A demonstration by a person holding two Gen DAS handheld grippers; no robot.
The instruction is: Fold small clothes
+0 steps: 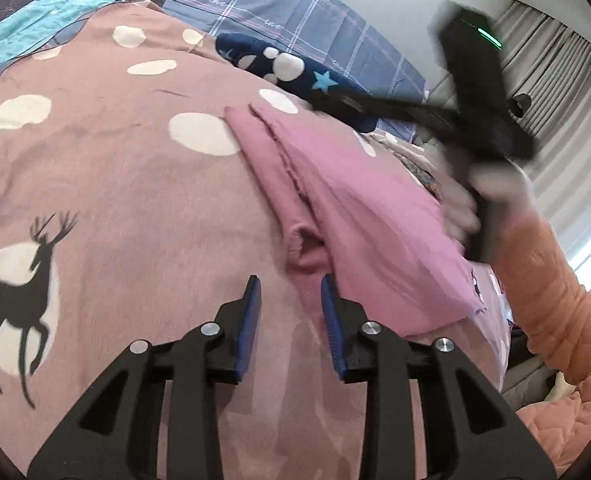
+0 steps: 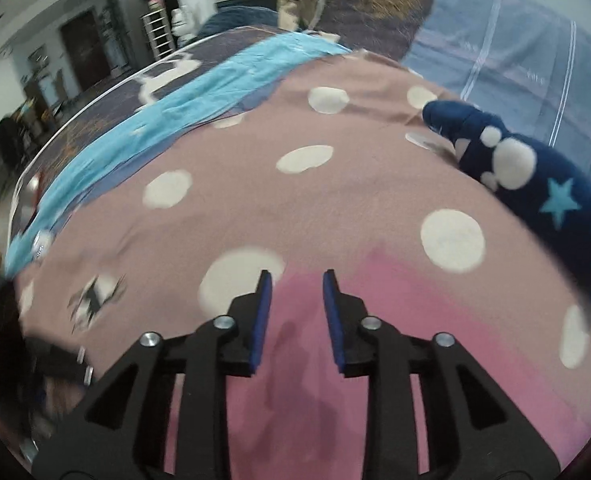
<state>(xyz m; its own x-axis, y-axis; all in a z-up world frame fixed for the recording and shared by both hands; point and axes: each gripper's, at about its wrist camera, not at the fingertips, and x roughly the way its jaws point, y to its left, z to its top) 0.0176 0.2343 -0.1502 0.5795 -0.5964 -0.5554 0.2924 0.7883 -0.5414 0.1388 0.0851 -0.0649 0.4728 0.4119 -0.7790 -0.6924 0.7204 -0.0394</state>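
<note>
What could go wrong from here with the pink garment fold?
1. Both the left gripper and the right gripper are open with nothing clamped, so the folded pink cotton garment could spring apart.
2. The navy plush item with stars lies close by and might get snagged.

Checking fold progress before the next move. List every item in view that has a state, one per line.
pink garment: lying on the bedspread, partly folded, layered edges showing
left gripper: open, nothing between the pads, at the garment's near edge
right gripper: open, empty, above the pink cloth
navy star-print item: bunched, unfolded, beside the garment
</note>
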